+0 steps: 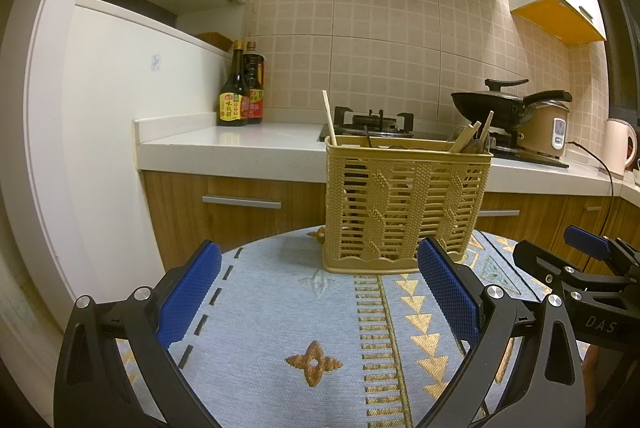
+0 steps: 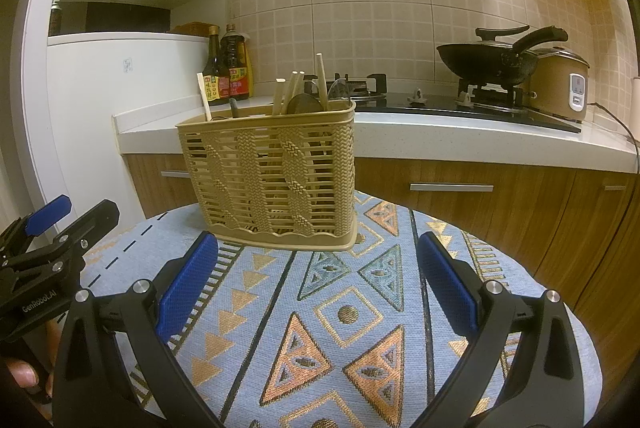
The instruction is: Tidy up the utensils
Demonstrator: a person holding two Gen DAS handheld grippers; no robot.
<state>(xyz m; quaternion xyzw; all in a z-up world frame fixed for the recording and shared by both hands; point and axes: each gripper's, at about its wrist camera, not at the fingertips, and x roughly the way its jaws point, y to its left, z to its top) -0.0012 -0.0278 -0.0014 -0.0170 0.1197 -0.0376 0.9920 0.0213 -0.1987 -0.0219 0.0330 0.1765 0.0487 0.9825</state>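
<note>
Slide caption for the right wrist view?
Open right claw faces tan utensil basket holding chopsticks on patterned tablecloth.

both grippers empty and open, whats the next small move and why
Probably ease the left hand-held gripper forward and up toward the lone chopstick at the left end of the utensil basket. It stands apart from the chopstick bunch at the other end, and both the left and the right hand-held gripper hold nothing.
</note>
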